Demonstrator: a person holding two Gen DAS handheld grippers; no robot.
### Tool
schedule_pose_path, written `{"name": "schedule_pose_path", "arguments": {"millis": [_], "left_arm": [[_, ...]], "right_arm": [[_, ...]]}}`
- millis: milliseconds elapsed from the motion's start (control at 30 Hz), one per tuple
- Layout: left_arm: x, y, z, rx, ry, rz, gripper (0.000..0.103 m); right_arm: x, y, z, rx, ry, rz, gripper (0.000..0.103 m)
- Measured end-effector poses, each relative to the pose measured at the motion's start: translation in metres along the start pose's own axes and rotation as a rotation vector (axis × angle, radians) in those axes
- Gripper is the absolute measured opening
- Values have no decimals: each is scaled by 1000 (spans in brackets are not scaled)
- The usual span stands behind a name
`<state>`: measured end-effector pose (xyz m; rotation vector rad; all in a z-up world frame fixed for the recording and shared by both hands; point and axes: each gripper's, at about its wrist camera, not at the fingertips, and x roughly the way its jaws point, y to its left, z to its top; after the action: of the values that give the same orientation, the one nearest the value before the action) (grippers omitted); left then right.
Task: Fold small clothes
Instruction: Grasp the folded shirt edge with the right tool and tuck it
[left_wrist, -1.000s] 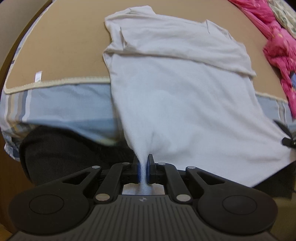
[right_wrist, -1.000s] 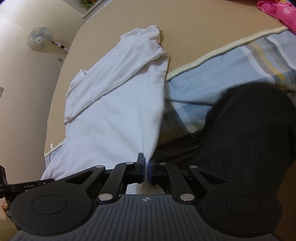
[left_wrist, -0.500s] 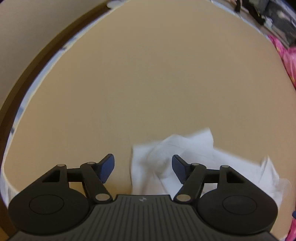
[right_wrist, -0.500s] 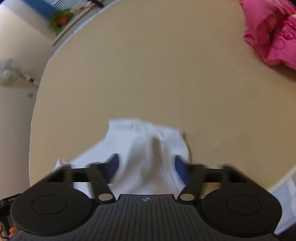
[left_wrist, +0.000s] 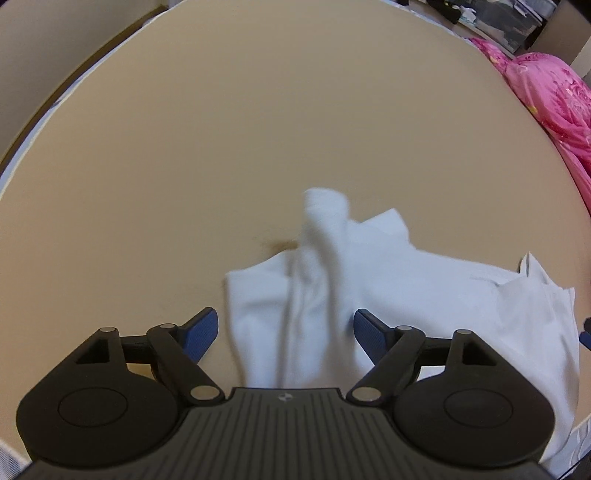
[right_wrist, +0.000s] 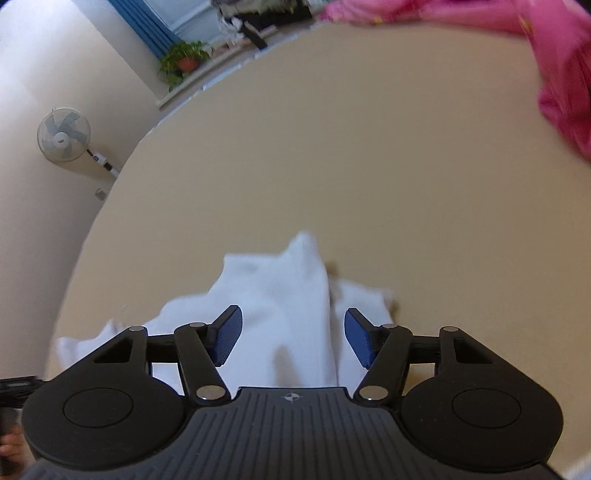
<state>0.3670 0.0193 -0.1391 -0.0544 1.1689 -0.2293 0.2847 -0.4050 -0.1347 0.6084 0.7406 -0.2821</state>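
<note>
A white shirt (left_wrist: 424, 288) lies bunched on the tan bed cover (left_wrist: 258, 129). A raised fold of it stands up between the blue pads of my left gripper (left_wrist: 286, 334), whose jaws are opening; the pads do not touch the cloth. In the right wrist view the same shirt (right_wrist: 288, 295) rises in a ridge between the pads of my right gripper (right_wrist: 293, 336). Those jaws are closing a little but stand apart from the cloth, gripping nothing.
Pink bedding (left_wrist: 554, 103) is heaped at the far right of the cover and also shows in the right wrist view (right_wrist: 565, 74). A wall fan (right_wrist: 63, 137) and a potted plant (right_wrist: 183, 61) stand beyond the bed's left edge.
Both grippers carried the shirt's lower edge forward over the shirt, then let go: shut on the cloth a second ago, now apart. The shirt's released edge has dropped into a bunched fold.
</note>
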Motion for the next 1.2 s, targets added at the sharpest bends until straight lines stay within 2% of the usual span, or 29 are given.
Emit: {"name": "schedule_pose_path", "arguments": {"millis": [67, 100, 133, 167, 233, 300, 367, 400, 467, 500, 533, 600, 733, 767, 800, 833, 867, 933, 1067, 1133, 1200], "left_arm": [[5, -5, 5, -13, 5, -13, 85], [7, -6, 6, -18, 8, -15, 85], [9, -7, 8, -21, 8, -15, 85], [10, -8, 9, -19, 7, -14, 85], [11, -10, 13, -14, -1, -16, 85], [9, -6, 11, -16, -14, -24, 85], [9, 4, 10, -32, -24, -37, 85], [10, 8, 10, -45, -24, -40, 85], [14, 14, 10, -71, -13, -23, 85], [16, 16, 10, -85, -9, -14, 85], [17, 18, 10, -99, -5, -16, 85], [17, 21, 8, -117, -7, -38, 85], [16, 12, 11, -80, -28, -54, 81], [16, 6, 13, -58, -45, -51, 65], [17, -1, 15, -40, -59, -48, 39], [18, -6, 17, -32, -62, -50, 26], [20, -12, 18, -34, -67, -42, 6], [16, -19, 21, -28, -81, 1, 6], [-14, -12, 20, -37, -165, -2, 5], [-11, -5, 26, -71, -162, 36, 6], [8, -2, 36, -83, -120, 123, 17]], "right_arm": [[14, 13, 2, -94, 0, -44, 63], [20, 20, 2, -150, 6, -63, 57], [26, 27, 1, -223, 19, -78, 48], [32, 37, 0, -313, 35, -100, 4], [31, 57, -4, -471, 31, -112, 3], [12, 72, 4, -517, -30, -67, 3], [-8, 62, 27, -406, -141, -33, 3], [-4, 45, 41, -293, -141, -71, 3], [27, 14, 53, -175, -11, -147, 3], [42, 8, 50, -182, 50, -188, 3], [51, 7, 44, -227, 75, -217, 3], [56, 8, 33, -257, 70, -205, 5], [52, -11, 32, -146, 56, -181, 8], [51, -13, 33, -138, 56, -174, 8], [50, -15, 34, -135, 54, -171, 8], [49, -16, 34, -133, 53, -167, 8], [47, -16, 35, -131, 51, -163, 8], [41, -15, 34, -145, 34, -145, 5], [9, -12, 45, -118, -55, -65, 4], [7, -20, 52, -91, -46, -65, 3], [29, -18, 50, -121, 19, -130, 5]]}}
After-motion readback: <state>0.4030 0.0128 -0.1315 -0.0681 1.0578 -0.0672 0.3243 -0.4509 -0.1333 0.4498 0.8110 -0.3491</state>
